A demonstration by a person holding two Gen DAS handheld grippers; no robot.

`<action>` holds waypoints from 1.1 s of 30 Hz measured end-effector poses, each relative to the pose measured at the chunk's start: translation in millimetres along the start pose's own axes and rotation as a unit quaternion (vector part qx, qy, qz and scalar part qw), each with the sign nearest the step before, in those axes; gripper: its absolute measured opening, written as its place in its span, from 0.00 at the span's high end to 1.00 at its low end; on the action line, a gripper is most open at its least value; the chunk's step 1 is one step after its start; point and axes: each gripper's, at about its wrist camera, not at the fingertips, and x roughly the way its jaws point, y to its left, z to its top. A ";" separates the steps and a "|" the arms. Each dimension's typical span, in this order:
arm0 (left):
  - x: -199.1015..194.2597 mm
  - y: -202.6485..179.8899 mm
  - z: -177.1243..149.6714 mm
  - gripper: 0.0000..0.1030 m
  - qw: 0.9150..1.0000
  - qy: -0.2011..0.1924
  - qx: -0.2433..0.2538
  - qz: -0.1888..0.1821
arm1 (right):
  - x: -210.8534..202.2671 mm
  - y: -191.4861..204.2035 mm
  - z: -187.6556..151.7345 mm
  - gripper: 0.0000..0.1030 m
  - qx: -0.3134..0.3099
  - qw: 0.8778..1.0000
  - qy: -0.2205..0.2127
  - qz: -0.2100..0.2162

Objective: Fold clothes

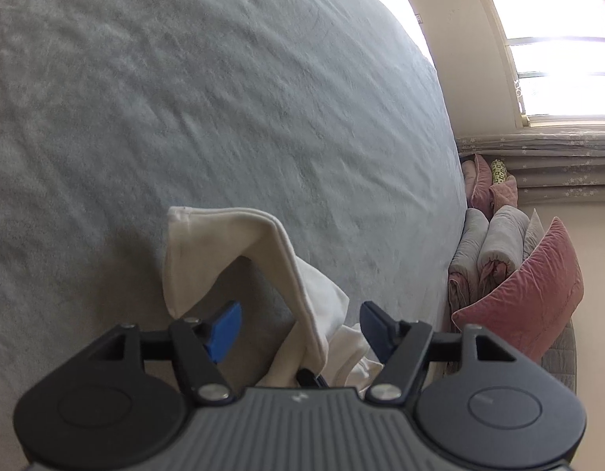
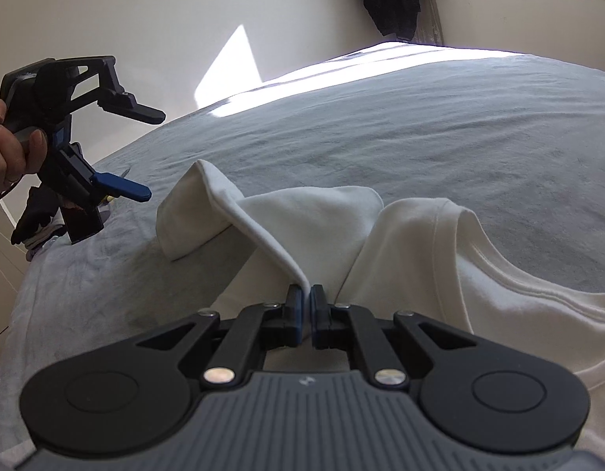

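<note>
White cotton, a T-shirt [image 2: 420, 259], lies crumpled on the near part of the grey bedspread [image 2: 420, 117], its ribbed collar curving off to the right and one sleeve standing up in a loose peak to the left.

The risk, as I judge it, is in how little cloth is caught. The right gripper [image 2: 306, 306] has its jaws closed tight on only a thin raised ridge of the fabric; a sharp pull could slip that edge out, or drag the whole shirt into a worse bunch rather than spreading it. With just one point pinched, the rest of the garment hangs slack, so any lift may twist it.

The left gripper [image 2: 143, 153], held in a hand [image 2: 8, 149] at the far left, stands with its jaws wide apart and nothing between them. From its own wrist view it hovers just above the raised sleeve without pressing on it, so a second hold is not yet made.
</note>
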 end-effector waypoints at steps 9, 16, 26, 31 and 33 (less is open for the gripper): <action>48.6 0.9 7.6 0.61 0.990 -0.078 -0.018 0.114 | -1.5 -1.9 1.3 0.94 0.007 1.000 -0.006 0.012; 25.9 -16.9 0.3 0.96 0.965 -0.195 0.126 0.122 | 3.2 4.6 6.4 0.94 0.024 0.998 -0.027 0.048; -49.8 -2.4 -29.7 0.95 0.835 -0.371 0.390 0.116 | 24.9 28.5 15.4 0.88 0.075 0.984 -0.078 0.139; -73.0 33.4 -31.7 0.94 0.795 -0.406 0.423 0.158 | 43.9 38.7 16.3 0.86 0.084 0.983 -0.059 0.150; -78.7 50.5 -31.7 0.91 0.788 -0.408 0.426 0.178 | 50.9 41.9 15.3 0.86 0.079 0.985 -0.042 0.144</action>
